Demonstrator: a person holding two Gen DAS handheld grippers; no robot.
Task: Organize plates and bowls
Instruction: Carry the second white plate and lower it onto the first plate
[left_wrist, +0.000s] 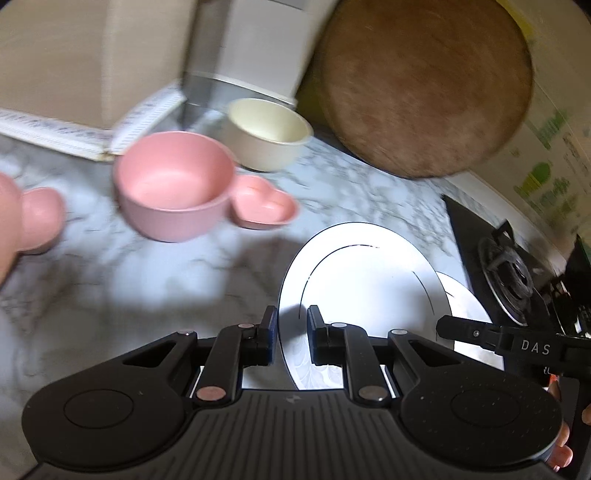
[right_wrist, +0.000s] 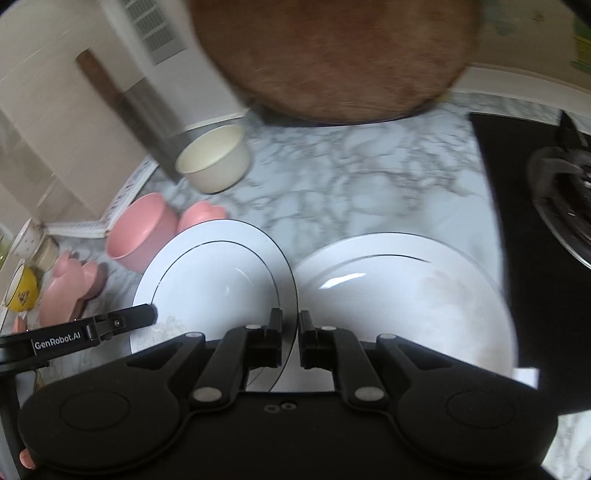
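A white plate (left_wrist: 362, 280) with a thin black ring is gripped from both sides. My left gripper (left_wrist: 291, 325) is shut on its left rim, and my right gripper (right_wrist: 290, 328) is shut on the right rim of the same plate (right_wrist: 214, 280). Each gripper shows in the other's view: the right gripper (left_wrist: 445, 326) and the left gripper (right_wrist: 146, 314). A second white plate (right_wrist: 406, 295) lies on the marble counter just to the right, partly under the held one (left_wrist: 465, 306). Beyond stand a pink bowl (left_wrist: 173, 184), a pink heart dish (left_wrist: 264, 206) and a cream bowl (left_wrist: 266, 133).
A round wooden board (left_wrist: 424, 85) leans at the back. A gas hob (left_wrist: 517, 273) borders the counter on the right. A cleaver (right_wrist: 147, 110) stands by the cream bowl (right_wrist: 214, 162). More pink dishes (right_wrist: 70, 291) and a yellow cup (right_wrist: 22, 291) sit at far left.
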